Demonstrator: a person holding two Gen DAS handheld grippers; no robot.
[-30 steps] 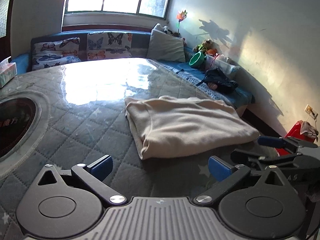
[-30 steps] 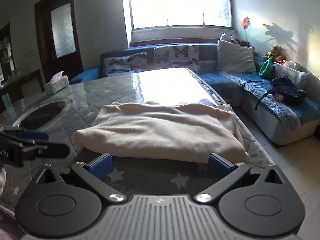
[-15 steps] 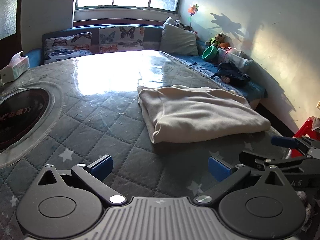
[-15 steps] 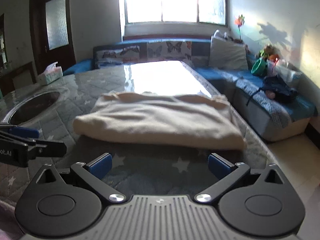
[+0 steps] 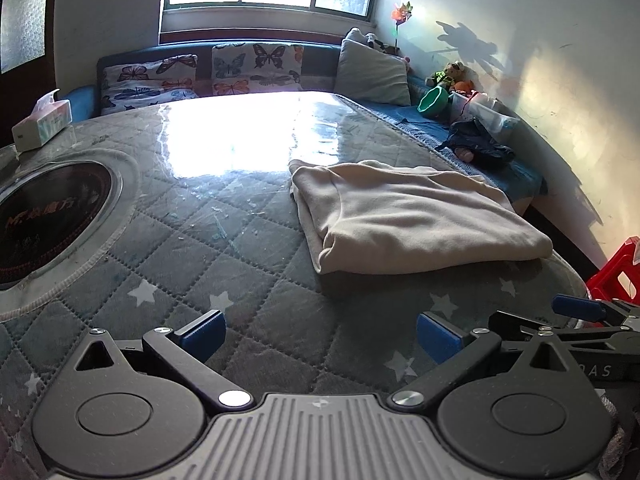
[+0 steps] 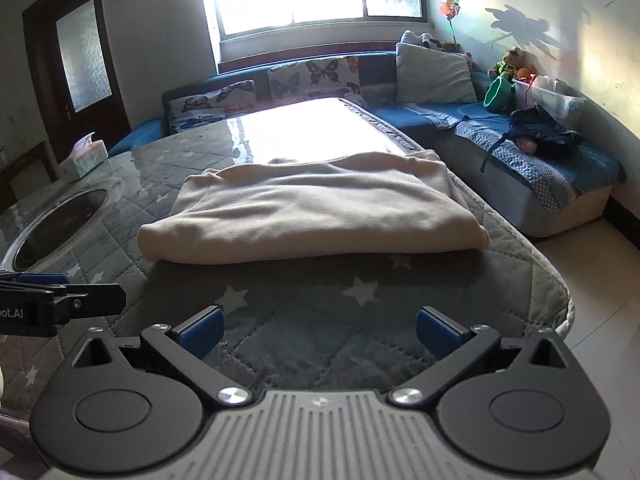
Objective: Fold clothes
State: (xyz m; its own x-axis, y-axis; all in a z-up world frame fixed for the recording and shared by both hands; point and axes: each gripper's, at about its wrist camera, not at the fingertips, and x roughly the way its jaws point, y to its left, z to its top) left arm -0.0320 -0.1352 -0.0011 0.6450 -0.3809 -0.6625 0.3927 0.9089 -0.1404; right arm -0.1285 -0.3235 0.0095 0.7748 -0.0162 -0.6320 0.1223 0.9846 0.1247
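- garment lies on the table, toward its right edge
- tissue box at the far left corner
- sofa runs behind and right – pillow in its corner

Cream garment, soft fleece-like cloth, folded into a thick flat rectangle (several layers at the edges), lying on the quilted star-patterned table cover, near its corner
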